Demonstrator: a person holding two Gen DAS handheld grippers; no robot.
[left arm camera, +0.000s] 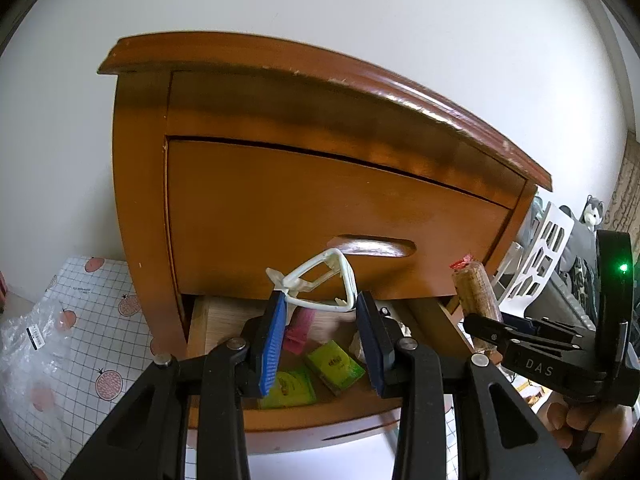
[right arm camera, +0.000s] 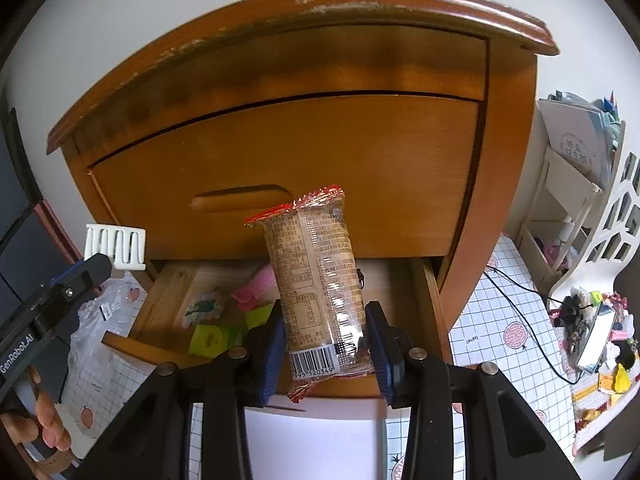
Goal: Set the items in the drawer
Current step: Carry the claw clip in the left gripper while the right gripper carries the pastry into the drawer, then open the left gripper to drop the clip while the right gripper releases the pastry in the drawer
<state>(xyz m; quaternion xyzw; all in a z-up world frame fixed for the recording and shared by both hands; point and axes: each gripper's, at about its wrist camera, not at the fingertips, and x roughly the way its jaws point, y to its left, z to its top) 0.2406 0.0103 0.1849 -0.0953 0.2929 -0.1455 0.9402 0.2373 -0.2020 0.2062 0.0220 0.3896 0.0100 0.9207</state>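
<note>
The cabinet (right arm camera: 320, 140) in the middle of the frame is brown wood with a glossy varnish, and along its top edge (right arm camera: 248, 28) the finish is chipped and rough. Inside the open drawer (right arm camera: 176, 284) the wood is paler and matt. The snack pack (right arm camera: 316, 276) is shiny, crinkled plastic film. The white clip (left arm camera: 324, 284) looks like smooth plastic. The gripper pads (left arm camera: 272, 344) are blue and ribbed. At lower left, a clear plastic bag (left arm camera: 32, 336) is wrinkled and glossy.
</note>
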